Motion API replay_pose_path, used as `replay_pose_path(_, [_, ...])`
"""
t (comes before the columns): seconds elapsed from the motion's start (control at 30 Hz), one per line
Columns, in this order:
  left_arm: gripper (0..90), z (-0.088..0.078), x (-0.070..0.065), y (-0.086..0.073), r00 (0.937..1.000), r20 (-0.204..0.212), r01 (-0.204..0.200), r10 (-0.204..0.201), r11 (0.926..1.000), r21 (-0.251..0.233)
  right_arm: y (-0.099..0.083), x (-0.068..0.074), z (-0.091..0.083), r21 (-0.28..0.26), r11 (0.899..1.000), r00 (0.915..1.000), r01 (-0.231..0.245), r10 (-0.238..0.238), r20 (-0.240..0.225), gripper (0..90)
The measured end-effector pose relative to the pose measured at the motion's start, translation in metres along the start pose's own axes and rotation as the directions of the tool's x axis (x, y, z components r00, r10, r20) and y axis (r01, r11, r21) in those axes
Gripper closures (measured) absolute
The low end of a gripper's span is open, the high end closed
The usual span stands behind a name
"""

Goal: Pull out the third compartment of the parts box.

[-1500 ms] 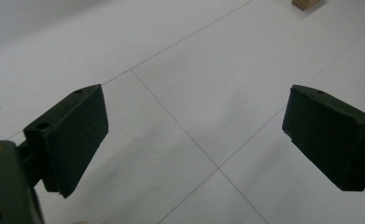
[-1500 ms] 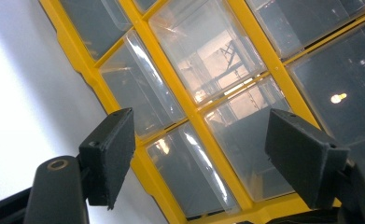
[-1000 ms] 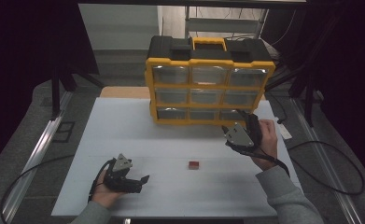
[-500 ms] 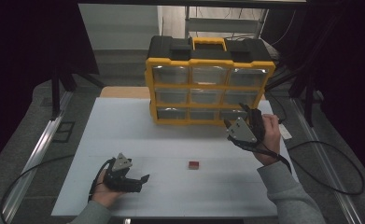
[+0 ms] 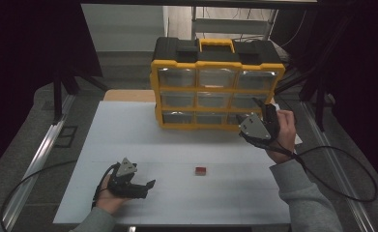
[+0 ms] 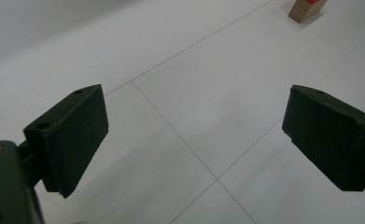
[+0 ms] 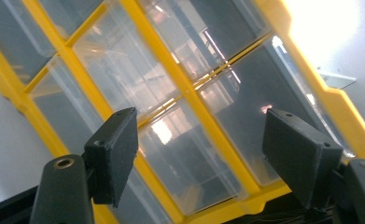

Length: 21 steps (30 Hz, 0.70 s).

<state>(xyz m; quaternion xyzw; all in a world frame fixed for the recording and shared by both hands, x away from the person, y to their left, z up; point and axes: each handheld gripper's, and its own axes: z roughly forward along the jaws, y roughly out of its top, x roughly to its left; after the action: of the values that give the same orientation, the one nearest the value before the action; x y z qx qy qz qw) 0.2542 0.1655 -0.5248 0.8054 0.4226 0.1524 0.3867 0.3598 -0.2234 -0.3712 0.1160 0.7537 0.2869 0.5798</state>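
Trouble could come at the drawer cabinet (image 5: 216, 92): right gripper (image 5: 263, 115), jaws wide and empty, may miss a drawer; left gripper (image 5: 145, 187) rests open, empty.

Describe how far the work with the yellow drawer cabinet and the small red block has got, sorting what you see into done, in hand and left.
Done: nothing visible; all clear drawers of the yellow-framed black-topped cabinet look shut. In hand: the right gripper, open and empty, is held up at the cabinet's lower right drawers. Left: no drawer is pulled out, and the small red-topped block lies untouched on the white table, apart from the open left gripper.
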Motion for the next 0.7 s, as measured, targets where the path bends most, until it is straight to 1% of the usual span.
replay_pose_path(0.3, [7.5, -0.001, 0.0, 0.0, 1.0, 0.0, 0.007, -0.007, 1.0, -0.005, 0.006, -0.008, 0.009, -0.003, 1.0, 0.9998, 0.008, -0.008, 0.02, 27.4])
replay_pose_path(0.7, [7.5, -0.001, 0.0, 0.0, 1.0, -0.001, 0.008, -0.008, 1.0, -0.003, 0.006, -0.018, 0.016, -0.003, 1.0, 0.9986, 0.02, -0.02, 0.05, 27.6])
